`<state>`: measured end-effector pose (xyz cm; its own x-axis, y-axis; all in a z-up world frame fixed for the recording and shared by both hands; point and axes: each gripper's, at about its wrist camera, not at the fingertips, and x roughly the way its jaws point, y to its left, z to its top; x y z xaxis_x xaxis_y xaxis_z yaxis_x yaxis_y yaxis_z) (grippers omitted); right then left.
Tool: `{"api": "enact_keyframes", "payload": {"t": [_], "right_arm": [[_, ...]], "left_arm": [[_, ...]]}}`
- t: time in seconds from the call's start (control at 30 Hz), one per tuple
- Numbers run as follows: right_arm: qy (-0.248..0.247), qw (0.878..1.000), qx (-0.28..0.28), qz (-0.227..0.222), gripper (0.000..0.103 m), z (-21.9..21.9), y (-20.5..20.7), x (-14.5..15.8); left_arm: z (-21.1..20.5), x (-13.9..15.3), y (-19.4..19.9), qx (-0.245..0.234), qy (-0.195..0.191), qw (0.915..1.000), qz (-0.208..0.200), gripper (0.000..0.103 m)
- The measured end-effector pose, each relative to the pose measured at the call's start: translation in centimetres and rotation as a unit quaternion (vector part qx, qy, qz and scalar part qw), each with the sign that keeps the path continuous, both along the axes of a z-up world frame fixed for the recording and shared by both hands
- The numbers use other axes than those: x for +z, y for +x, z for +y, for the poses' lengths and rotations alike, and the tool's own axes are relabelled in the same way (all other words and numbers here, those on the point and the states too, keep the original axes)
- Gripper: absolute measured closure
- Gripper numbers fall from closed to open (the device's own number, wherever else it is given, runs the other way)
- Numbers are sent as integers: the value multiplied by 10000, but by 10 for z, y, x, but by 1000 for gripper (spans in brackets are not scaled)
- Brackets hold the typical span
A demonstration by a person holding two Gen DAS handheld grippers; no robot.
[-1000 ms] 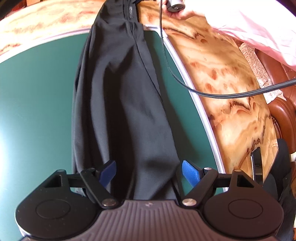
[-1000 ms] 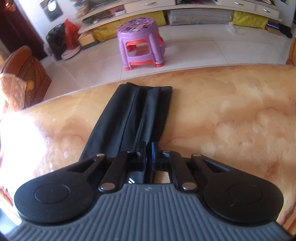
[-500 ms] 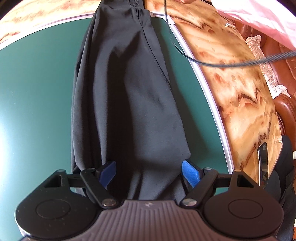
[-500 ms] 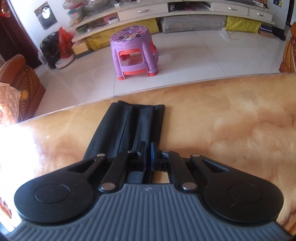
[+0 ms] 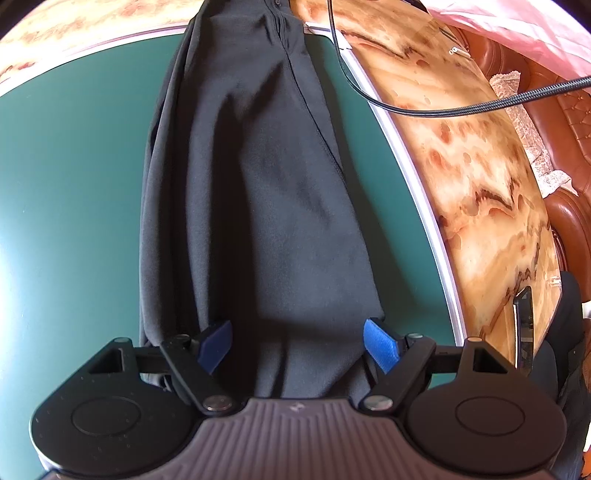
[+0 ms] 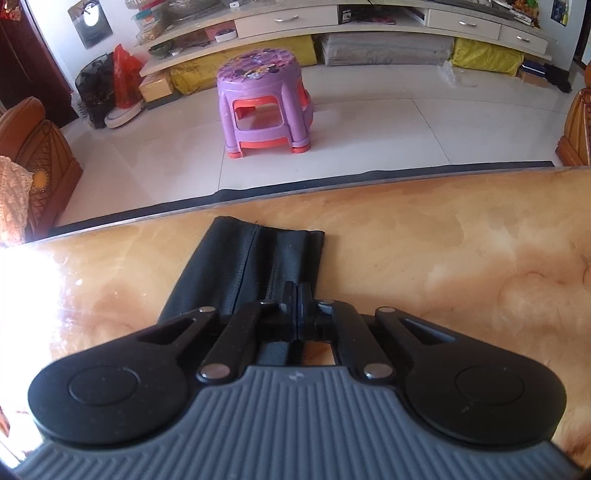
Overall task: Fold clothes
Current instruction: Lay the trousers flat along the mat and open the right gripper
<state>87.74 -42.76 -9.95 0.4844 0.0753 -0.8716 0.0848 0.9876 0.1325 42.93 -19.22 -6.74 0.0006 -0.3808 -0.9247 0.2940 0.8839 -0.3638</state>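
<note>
Left wrist view: a long black garment (image 5: 266,192) is seen stretched lengthwise over a green mat (image 5: 70,177), its far end running off the mat's white-trimmed edge onto the marbled counter (image 5: 476,177).
Left gripper (image 5: 297,343): it is pointed steeply down at the near end of the garment; the jaws are spread wide, and the blue pads (image 5: 378,343) are set at either side of the cloth without being seen to press it.
Garment surface: soft lengthwise folds and a seam line are shown toward the far end; the left edge is bunched in layers.
Cable (image 5: 424,107): a black cord is draped across the counter at the upper right, beside the garment's far end.
Pink cloth (image 5: 524,26): it is seen at the top right corner, above the counter.
Brown seat (image 5: 569,122): leather upholstery is visible beyond the counter's right edge.
Right wrist view: the narrow hemmed end of the garment (image 6: 255,266) is laid flat on the counter (image 6: 443,258), near its far edge.
Right gripper (image 6: 298,295): the jaws are brought fully together and are clamped on the garment's right-hand side.
Floor: a purple stool (image 6: 264,103) with orange trim is standing on white tiles beyond the counter.
Background: a low TV cabinet (image 6: 369,18) is lined with yellow bundles (image 6: 487,55) underneath.
</note>
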Motion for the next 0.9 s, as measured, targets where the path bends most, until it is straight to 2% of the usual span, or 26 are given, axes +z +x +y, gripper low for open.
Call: {"api": "enact_keyframes", "payload": {"t": [0.17, 0.23, 0.27, 0.3, 0.37, 0.43, 0.53, 0.63, 0.77, 0.9], "right_arm": [[53, 10000, -58, 24, 100, -6, 1, -4], [-32, 10000, -13, 62, 91, -5, 3, -4], [-187, 9998, -42, 84, 75, -4, 3, -3], [-262, 9996, -116, 65, 66, -4, 1, -2], [-176, 9995, -273, -43, 65, -10, -10, 3], [132, 9990, -388, -150, 65, -17, -28, 8], [446, 9980, -315, -326, 65, -17, -74, 18], [683, 9971, -157, -307, 65, -11, -127, 27], [843, 9962, -117, -187, 65, 0, -196, 40], [827, 9965, -52, -88, 65, 4, -256, 52]], "left_arm": [[4, 2, 0, -74, -18, 10000, -5, 19], [4, 2, 0, -104, -28, 9999, -8, 19], [4, 2, 0, -118, -31, 9999, -11, 19], [4, 2, 0, -131, -32, 9999, -14, 18], [4, 2, 0, -148, -42, 9999, -20, 18], [4, 2, 0, -150, -63, 9999, -23, 17], [2, 2, 0, -211, -55, 9998, -19, 16], [1, 2, 2, -255, -25, 9997, 32, 16], [1, 3, 8, -243, 22, 9996, 126, 17], [-2, 12, 9, -334, 180, 9993, -27, 17]]}}
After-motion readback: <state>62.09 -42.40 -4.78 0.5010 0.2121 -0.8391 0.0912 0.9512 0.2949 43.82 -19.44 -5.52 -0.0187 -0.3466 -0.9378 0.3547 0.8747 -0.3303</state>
